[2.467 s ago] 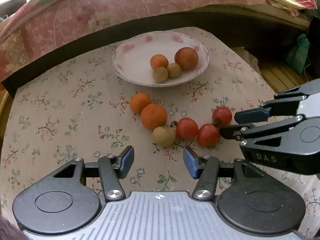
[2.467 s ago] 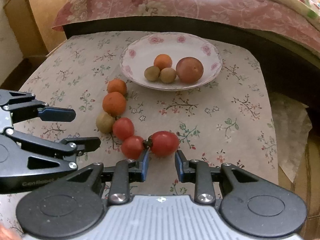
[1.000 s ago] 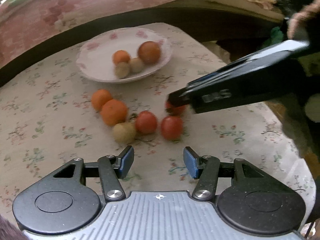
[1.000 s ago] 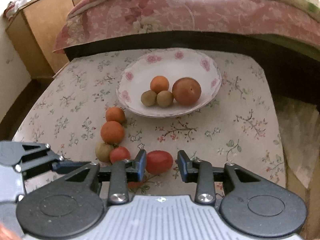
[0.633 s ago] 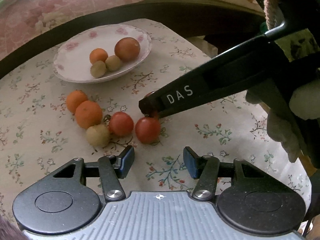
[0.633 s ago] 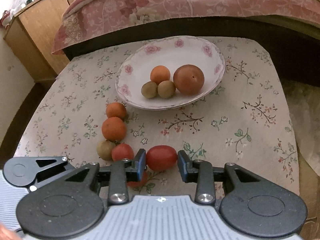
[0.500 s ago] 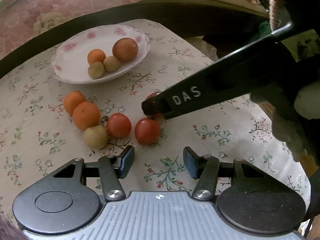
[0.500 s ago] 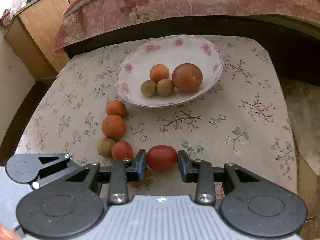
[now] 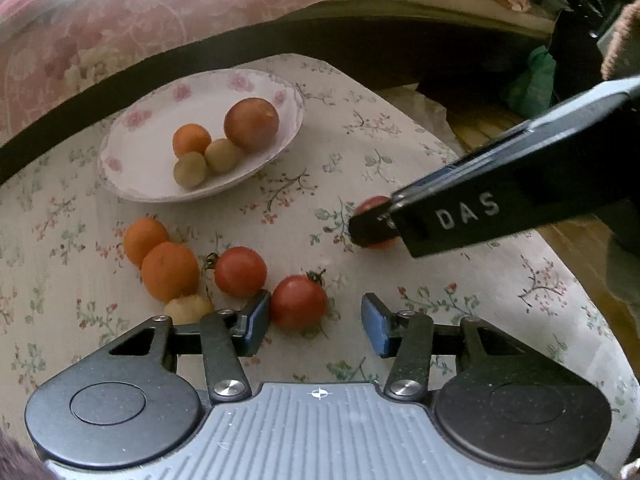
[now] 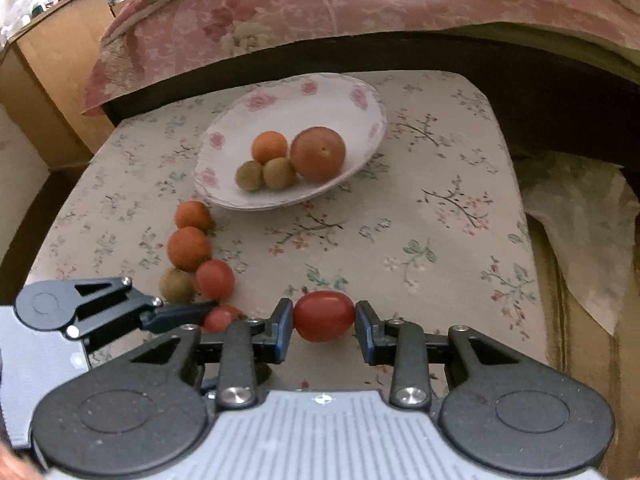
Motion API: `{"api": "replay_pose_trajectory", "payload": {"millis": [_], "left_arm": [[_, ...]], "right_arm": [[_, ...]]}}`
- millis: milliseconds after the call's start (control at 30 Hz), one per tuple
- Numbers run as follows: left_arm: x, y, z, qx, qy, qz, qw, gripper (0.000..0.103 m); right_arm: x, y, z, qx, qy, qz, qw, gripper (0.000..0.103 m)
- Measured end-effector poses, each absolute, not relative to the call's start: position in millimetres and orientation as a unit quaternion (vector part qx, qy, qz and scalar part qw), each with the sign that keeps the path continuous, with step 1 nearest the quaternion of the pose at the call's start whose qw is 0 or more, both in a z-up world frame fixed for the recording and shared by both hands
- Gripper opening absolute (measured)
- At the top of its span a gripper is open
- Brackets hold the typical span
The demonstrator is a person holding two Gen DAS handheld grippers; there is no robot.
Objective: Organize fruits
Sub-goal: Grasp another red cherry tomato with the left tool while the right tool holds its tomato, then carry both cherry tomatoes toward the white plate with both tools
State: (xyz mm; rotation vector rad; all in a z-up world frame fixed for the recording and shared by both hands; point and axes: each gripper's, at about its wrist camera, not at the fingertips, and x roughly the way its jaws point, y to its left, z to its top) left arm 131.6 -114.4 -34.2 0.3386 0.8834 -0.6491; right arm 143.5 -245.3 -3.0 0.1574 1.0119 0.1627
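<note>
My right gripper (image 10: pixel 324 322) is shut on a red tomato (image 10: pixel 324 315), held just above the flowered tablecloth. In the left wrist view that right gripper (image 9: pixel 366 230) reaches in from the right, the tomato (image 9: pixel 374 205) peeking out behind its tip. My left gripper (image 9: pixel 316 320) is open, and a second tomato (image 9: pixel 298 300) lies on the cloth against its left pad. A third tomato (image 9: pixel 240 271), two oranges (image 9: pixel 170 270) and a small tan fruit (image 9: pixel 188 307) form a row to the left. Several fruits sit in the floral plate (image 9: pixel 132 120).
The small table (image 10: pixel 440 168) ends close on the right, where crumpled paper (image 10: pixel 580 220) lies below its edge. A dark bed frame under a pink quilt (image 10: pixel 280 8) runs behind the plate. A wooden cabinet (image 10: pixel 52 60) stands at the back left.
The right gripper has carried its tomato up and away to the right of the row. The left gripper has moved forward, so the nearest tomato now lies between its open fingers.
</note>
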Motion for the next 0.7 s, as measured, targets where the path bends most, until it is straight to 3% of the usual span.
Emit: {"api": "replay_pose_trajectory", "payload": {"millis": [67,133,167,700], "left_arm": [[134.2,-117.6,-36.0,0.163,0.414,-0.305,0.842,0.053],[134.0,-116.9,-35.6,0.158,0.413,-0.311,0.841,0.038],[132.4,-115.6,-35.1,0.156,0.414,-0.314,0.84,0.037],[108.1,-86.4,-24.9,0.179,0.434,-0.283,0.837,0.036]], "right_arm": [[142.1,-247.2,-3.0,0.073,0.485,0.076,0.868,0.034],[141.8,-247.4,-3.6,0.073,0.486,0.077,0.867,0.034],[141.6,-246.4,-4.0,0.072,0.487,0.079,0.867,0.034],[125.1,-214.8,-1.3,0.002,0.486,0.124,0.865,0.034]]}}
